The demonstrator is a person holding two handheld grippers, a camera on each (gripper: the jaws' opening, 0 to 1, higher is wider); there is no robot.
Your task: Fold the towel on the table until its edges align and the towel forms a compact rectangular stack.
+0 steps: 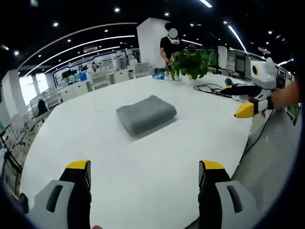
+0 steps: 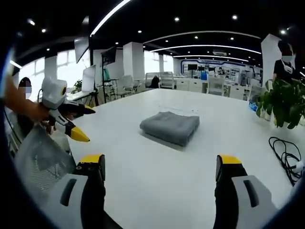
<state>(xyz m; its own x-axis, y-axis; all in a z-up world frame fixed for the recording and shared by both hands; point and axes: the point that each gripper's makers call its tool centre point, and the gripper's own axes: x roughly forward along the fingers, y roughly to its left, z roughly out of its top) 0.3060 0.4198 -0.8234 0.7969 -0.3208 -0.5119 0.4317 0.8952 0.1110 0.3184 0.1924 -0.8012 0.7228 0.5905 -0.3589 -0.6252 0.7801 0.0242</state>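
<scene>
On the table: the towel (image 1: pixel 146 114) lies folded into a compact grey rectangular stack near the middle of the white table (image 1: pixel 143 162); nothing touches it.
Towel, right gripper view: the same grey stack (image 2: pixel 170 127) sits ahead of the jaws on the white surface (image 2: pixel 157 176), its edges roughly aligned as far as the fisheye lens allows.
Left gripper (image 1: pixel 144 174): held over the near part of the table, well apart from the towel; jaws spread wide with bare table between the yellow tips; holding nothing.
Right gripper (image 2: pixel 162 171): likewise short of the towel; jaws spread wide and holding nothing.
Right gripper, left gripper view: seen at the right edge (image 1: pixel 249 102), beyond the table rim, yellow tips pointing towards the table.
Left gripper, right gripper view: seen at the left edge (image 2: pixel 78 124), carried by a hand (image 2: pixel 31 110).
Potted plant (image 1: pixel 190 63): stands at the far side of the table.
Black cable (image 1: pixel 212 88): lies coiled near the plant.
Person (image 1: pixel 170 44): stands behind the plant.
Mesh chair back (image 2: pixel 40 160): beside the table's edge.
</scene>
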